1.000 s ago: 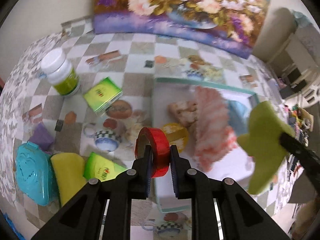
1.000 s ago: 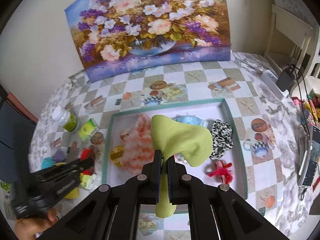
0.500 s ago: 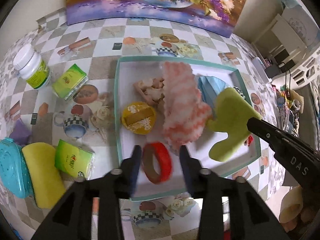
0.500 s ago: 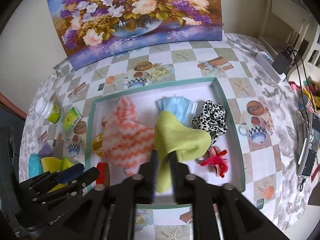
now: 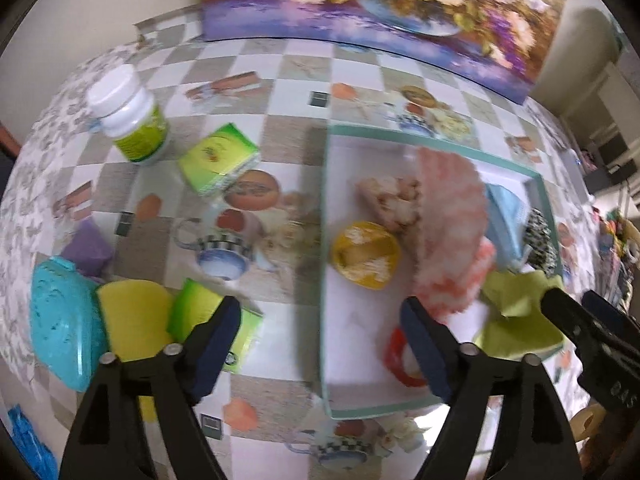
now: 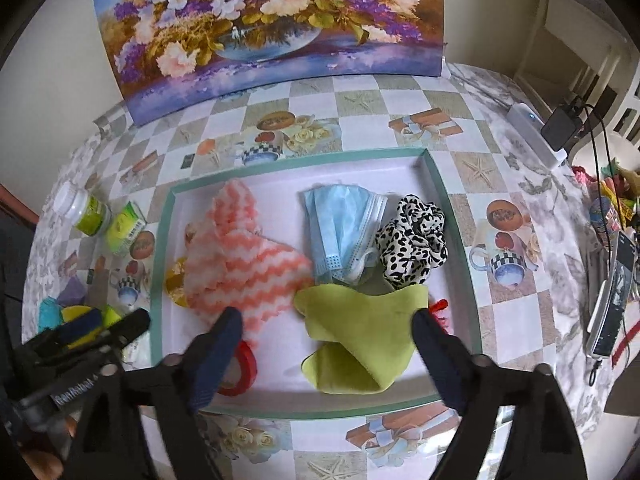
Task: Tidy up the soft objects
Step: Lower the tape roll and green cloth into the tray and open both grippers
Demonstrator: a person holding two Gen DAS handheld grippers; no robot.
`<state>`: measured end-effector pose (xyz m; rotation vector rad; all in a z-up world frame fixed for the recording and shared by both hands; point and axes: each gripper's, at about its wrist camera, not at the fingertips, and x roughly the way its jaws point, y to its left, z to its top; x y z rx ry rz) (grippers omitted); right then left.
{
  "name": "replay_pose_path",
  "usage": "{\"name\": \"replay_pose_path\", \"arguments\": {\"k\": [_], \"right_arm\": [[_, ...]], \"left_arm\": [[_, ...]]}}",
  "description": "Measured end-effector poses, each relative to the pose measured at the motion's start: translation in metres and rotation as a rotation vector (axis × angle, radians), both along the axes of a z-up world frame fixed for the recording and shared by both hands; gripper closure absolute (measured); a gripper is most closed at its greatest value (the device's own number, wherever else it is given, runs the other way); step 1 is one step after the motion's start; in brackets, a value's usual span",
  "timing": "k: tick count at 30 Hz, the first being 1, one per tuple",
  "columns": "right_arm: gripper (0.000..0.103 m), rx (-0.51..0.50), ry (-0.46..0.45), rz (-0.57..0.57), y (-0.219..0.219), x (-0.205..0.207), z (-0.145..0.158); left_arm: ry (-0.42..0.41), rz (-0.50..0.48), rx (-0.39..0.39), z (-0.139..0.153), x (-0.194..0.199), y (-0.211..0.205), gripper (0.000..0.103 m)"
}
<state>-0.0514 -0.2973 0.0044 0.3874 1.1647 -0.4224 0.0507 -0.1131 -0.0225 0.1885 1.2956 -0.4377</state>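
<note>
A white tray with a teal rim (image 6: 296,160) holds a pink zigzag cloth (image 6: 240,264), a blue face mask (image 6: 340,232), a spotted scrunchie (image 6: 416,236) and a yellow round item (image 5: 366,256). A green cloth (image 6: 360,336) lies crumpled at the tray's front. My right gripper (image 6: 328,320) hangs above it, jaws opening wide and not touching it. A red tape roll (image 5: 396,356) lies on the tray's front left, just beside the right finger of my left gripper (image 5: 320,312). That gripper's jaws are opening too, with nothing between them.
Left of the tray stand a white bottle (image 5: 128,120), two green packs (image 5: 218,158), a yellow sponge (image 5: 132,324), a teal case (image 5: 60,320) and a purple block (image 5: 86,248). A flower painting (image 6: 264,28) leans at the back. A power strip (image 6: 532,132) and a phone (image 6: 612,296) lie at the right.
Both grippers went from shut to wide open. The red tape roll left the left gripper and the green cloth left the right one; both now lie in the tray.
</note>
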Motion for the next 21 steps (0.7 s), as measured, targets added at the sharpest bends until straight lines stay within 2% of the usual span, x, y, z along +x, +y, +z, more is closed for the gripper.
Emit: {"name": "replay_pose_path", "arguments": {"k": [4, 7, 14, 21], "right_arm": [[0.0, -0.003, 0.004, 0.0, -0.001, 0.001, -0.002], [0.0, -0.007, 0.013, 0.002, 0.0, 0.001, -0.004], [0.0, -0.022, 0.001, 0.012, 0.003, 0.003, -0.004], [0.0, -0.019, -0.011, 0.016, 0.008, 0.006, -0.002]], "left_arm": [[-0.011, 0.034, 0.018, -0.003, 0.007, 0.008, 0.016], [-0.007, 0.063, 0.025, -0.006, 0.012, 0.014, 0.01], [-0.025, 0.135, 0.04, -0.007, 0.023, 0.031, 0.009], [-0.031, 0.166, 0.026, -0.003, 0.032, 0.045, 0.009]]}}
